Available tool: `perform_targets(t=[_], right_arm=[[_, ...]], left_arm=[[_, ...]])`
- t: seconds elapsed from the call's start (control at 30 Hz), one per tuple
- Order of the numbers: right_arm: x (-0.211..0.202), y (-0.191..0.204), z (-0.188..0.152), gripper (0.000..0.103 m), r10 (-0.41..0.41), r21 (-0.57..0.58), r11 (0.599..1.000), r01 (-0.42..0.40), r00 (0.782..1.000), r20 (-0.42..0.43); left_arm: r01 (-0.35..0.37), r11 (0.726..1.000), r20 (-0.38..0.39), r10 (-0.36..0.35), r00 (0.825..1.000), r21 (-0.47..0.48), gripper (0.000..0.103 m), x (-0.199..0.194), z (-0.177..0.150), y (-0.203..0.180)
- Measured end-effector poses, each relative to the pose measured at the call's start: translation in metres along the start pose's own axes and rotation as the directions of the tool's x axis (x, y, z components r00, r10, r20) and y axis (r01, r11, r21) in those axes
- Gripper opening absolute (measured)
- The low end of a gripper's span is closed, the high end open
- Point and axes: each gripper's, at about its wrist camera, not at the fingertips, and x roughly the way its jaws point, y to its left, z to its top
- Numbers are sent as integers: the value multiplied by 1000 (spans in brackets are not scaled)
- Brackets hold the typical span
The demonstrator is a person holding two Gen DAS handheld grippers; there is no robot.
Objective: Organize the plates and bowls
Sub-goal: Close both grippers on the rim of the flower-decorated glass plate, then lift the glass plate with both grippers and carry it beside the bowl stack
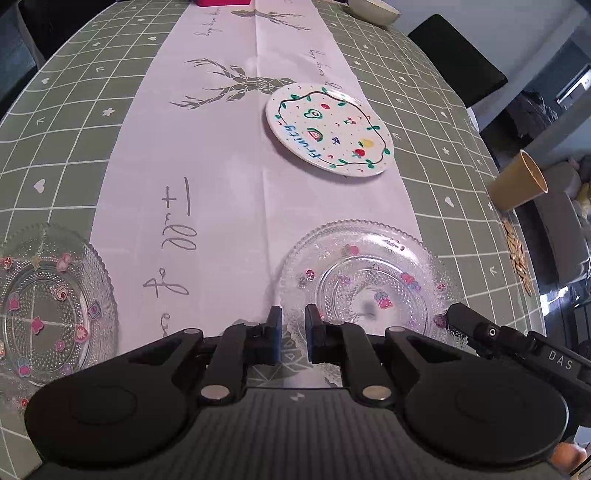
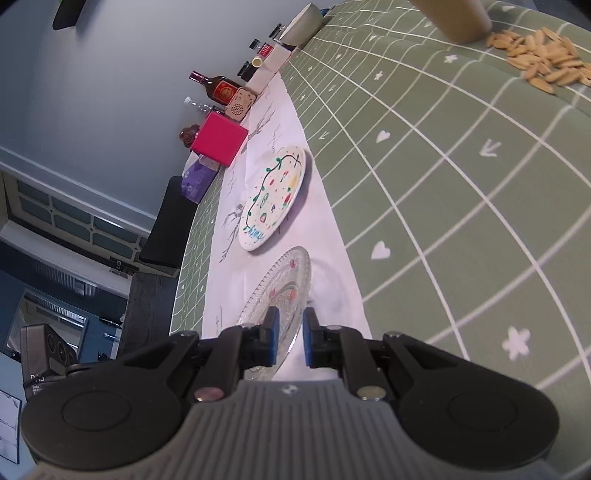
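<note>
A clear glass plate (image 1: 369, 273) with small coloured stickers lies on the white table runner, and both grippers hold it. My left gripper (image 1: 294, 332) is shut on its near left rim. My right gripper (image 1: 461, 319) reaches in from the right, shut on the opposite rim. In the right wrist view the same glass plate (image 2: 284, 284) runs edge-on between the pads of the right gripper (image 2: 290, 332). Beyond it sits a white ceramic plate (image 1: 328, 129) (image 2: 275, 195) painted with fruit. A second glass plate (image 1: 48, 306) rests at the near left on the green cloth.
A pale bowl (image 1: 373, 9) stands at the far end. A brown paper cup (image 1: 517, 184) and a heap of seeds (image 1: 517, 254) sit by the right table edge. A pink box (image 2: 218, 142) and bottles (image 2: 218, 86) line the far end. A black chair (image 1: 458, 62) stands beyond the table.
</note>
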Motion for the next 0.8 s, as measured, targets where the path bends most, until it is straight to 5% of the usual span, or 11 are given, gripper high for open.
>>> perform_targets(t=[0.8], right_arm=[[-70, -17, -51, 13, 88, 124, 989, -83, 996, -34]], left_arm=[[16, 981, -108, 5, 994, 193, 13, -32, -66, -30]])
